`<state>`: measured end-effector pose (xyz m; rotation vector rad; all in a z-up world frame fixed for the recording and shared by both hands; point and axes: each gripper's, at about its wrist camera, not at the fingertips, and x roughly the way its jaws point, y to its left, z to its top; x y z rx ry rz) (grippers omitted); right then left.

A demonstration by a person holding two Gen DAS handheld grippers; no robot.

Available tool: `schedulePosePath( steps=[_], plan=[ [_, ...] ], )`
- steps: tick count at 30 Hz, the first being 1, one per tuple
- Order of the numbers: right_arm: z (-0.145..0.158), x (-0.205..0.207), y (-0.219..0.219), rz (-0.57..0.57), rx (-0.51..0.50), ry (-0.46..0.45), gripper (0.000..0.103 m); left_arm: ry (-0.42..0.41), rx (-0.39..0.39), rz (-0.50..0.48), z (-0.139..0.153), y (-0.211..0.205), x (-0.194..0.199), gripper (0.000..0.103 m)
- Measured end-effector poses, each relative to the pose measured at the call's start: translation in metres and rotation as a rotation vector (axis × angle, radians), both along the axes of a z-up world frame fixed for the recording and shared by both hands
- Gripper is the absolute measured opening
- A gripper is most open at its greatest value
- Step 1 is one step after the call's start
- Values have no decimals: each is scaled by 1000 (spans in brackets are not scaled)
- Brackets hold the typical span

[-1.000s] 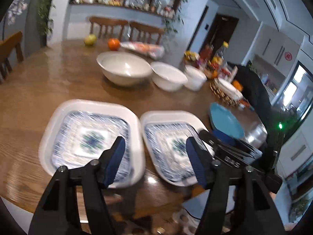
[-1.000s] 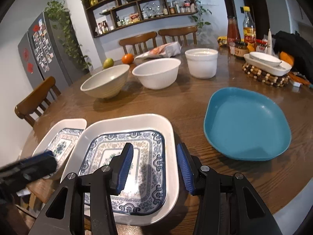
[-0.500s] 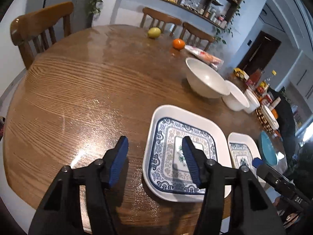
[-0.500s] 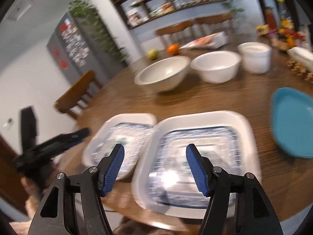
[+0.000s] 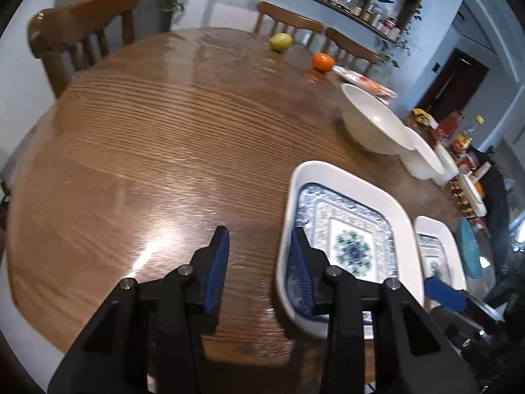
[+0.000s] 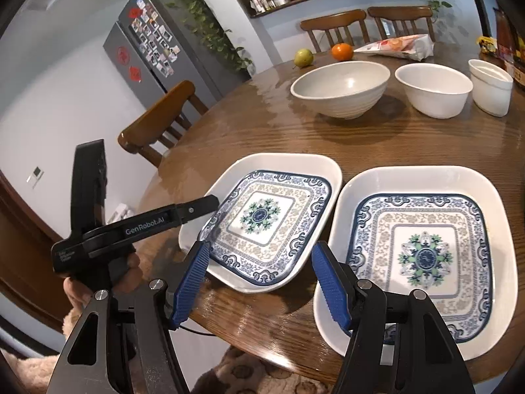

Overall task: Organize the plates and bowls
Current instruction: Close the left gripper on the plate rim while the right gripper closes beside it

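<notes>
While bowls [image 6: 339, 88] wait — fruit [image 6: 342, 51], chairs [image 6: 157, 121] around.

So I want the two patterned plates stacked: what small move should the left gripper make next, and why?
Probably close the left gripper on the left plate's rim. Its jaws are open and straddle that rim, one finger over the plate and one over the bare table. The right gripper is open, holding nothing.

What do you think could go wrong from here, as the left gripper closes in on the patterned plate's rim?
The left gripper straddles the left patterned plate's rim; a shallow bite on that sloped rim could slip. That plate nearly touches the right patterned plate, so lifting or sliding it might knock its neighbour. Both sit near the table edge, so a shove might tip one off.
</notes>
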<state>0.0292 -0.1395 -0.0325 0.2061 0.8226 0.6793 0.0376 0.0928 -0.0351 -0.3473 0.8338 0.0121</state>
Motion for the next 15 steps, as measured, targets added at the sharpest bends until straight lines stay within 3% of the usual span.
schedulePosePath(
  steps=[15],
  plan=[
    [1, 20, 24, 1, -82, -15, 67, -15, 32, -18, -1, 10, -26, 38]
  ],
)
